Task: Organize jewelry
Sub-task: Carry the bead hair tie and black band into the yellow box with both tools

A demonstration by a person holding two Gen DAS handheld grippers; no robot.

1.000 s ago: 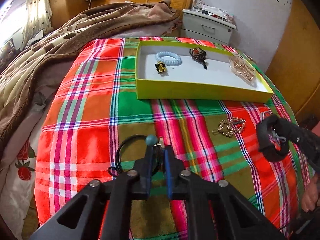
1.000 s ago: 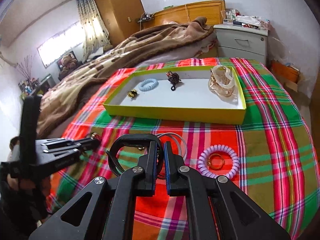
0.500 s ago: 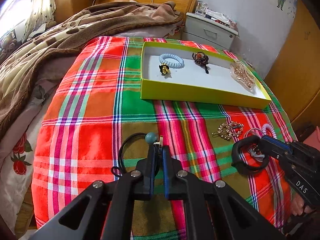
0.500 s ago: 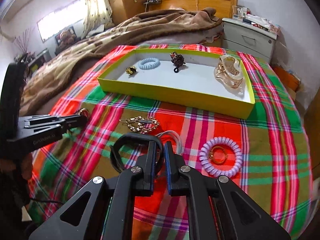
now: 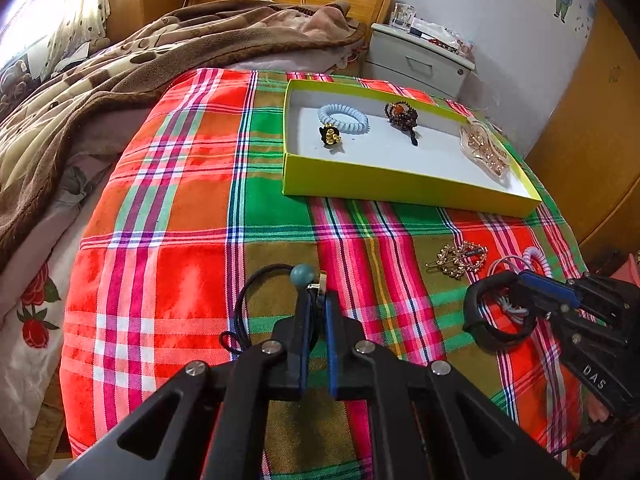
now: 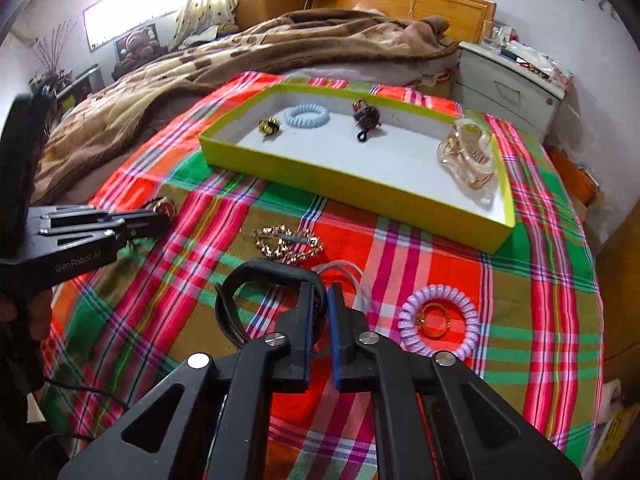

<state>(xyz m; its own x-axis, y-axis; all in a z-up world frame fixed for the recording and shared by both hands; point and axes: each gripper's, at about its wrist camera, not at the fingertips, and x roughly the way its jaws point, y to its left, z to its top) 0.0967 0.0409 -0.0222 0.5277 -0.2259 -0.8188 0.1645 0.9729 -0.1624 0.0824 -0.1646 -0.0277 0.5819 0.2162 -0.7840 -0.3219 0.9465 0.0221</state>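
Mid-sort, pick-up stage. Left gripper [image 5: 316, 312] clamped on hair tie [image 5: 256, 300] by its teal bead [image 5: 302, 275], loop trailing over plaid cloth [image 5: 172, 216]. Right gripper [image 6: 320, 312] pinched shut on black band [image 6: 256, 280], jaws having just closed further. Both pieces low over cloth, well short of yellow box [image 5: 400, 188]. Already in box: blue coil [image 5: 343, 118], gold flower [image 5: 330, 136], dark bead piece [image 5: 401, 114], clear claw clip [image 5: 482, 152]. Loose on cloth: gold clip [image 6: 289, 243], lilac coil [image 6: 438, 326]. Next, probably: lift, carry over near wall, release onto bare white floor.
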